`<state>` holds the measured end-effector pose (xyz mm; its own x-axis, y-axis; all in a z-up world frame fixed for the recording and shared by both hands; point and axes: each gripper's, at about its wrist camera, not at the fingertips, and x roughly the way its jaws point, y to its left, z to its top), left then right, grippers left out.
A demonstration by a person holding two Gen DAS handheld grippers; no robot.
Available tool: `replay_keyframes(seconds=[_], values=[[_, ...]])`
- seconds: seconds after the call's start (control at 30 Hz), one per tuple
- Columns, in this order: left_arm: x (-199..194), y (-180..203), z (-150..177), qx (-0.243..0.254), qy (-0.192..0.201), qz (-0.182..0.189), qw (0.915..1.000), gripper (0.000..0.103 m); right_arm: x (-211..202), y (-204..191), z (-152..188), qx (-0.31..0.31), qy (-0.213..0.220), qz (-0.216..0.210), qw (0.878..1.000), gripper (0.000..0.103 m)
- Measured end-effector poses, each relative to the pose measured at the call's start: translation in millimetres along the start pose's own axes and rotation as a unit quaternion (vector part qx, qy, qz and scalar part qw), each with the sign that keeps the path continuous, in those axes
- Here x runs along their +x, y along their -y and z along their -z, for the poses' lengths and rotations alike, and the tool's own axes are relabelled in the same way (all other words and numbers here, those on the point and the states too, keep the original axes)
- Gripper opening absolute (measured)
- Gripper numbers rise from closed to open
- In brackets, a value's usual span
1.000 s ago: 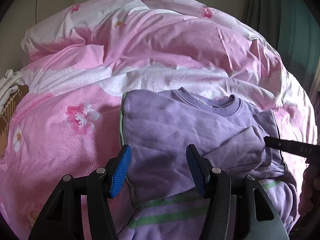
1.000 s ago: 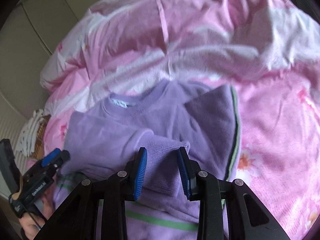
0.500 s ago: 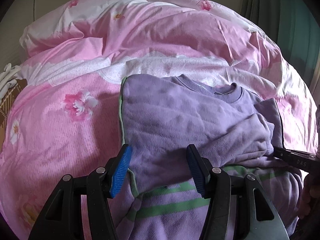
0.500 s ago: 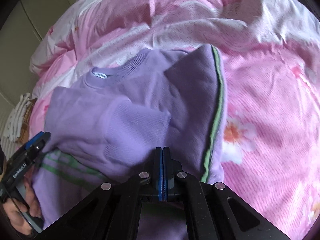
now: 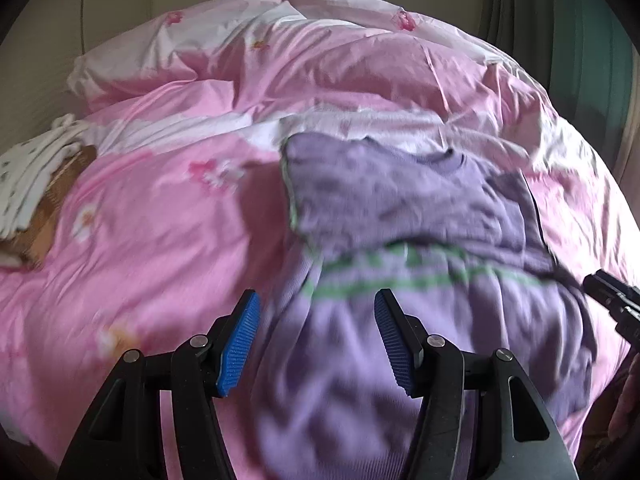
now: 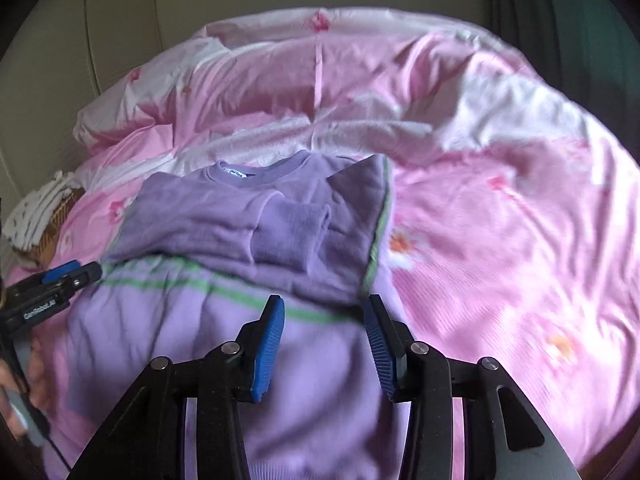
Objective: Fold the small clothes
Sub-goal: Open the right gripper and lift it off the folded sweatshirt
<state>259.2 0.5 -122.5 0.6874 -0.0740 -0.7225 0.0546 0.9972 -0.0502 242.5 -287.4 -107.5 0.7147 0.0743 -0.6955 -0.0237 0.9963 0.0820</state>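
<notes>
A small purple sweatshirt (image 6: 240,224) lies on the pink bed cover with both sleeves folded in over its chest; its green-striped lower part (image 6: 224,340) spreads toward me. It also shows in the left wrist view (image 5: 400,208). My left gripper (image 5: 318,344) is open and empty above the lower left of the garment. My right gripper (image 6: 324,344) is open and empty above the lower right, near the green-edged side fold (image 6: 378,236). Each gripper shows at the edge of the other's view: the right gripper (image 5: 612,296) and the left gripper (image 6: 60,280).
A pink flowered duvet (image 6: 500,220) covers the bed and bunches up behind the garment. White cloth on a brown item (image 5: 36,184) lies at the left edge. A pale wall (image 6: 100,40) and dark green curtain (image 5: 580,40) stand behind.
My right gripper was shut on the folded sleeve, then let go and opened. Both grippers have pulled back toward the hem, so the garment looks farther off.
</notes>
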Motion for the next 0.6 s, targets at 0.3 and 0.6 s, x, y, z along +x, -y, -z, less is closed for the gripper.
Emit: replay_keyframes(seconds=[0.3, 0.6], values=[[-33.0, -12.7, 59.0, -0.004, 0.008, -0.016, 0.9998, 0.058, -40.1, 6.0, 61.6, 0.058, 0.000, 0.022, 0.998, 0.048], [-21.9, -22.7, 86.7, -0.036, -0.003, -0.005, 0.9994, 0.057, -44.4, 14.8, 99.7, 0.073, -0.014, 0.064, 0.995, 0.048]])
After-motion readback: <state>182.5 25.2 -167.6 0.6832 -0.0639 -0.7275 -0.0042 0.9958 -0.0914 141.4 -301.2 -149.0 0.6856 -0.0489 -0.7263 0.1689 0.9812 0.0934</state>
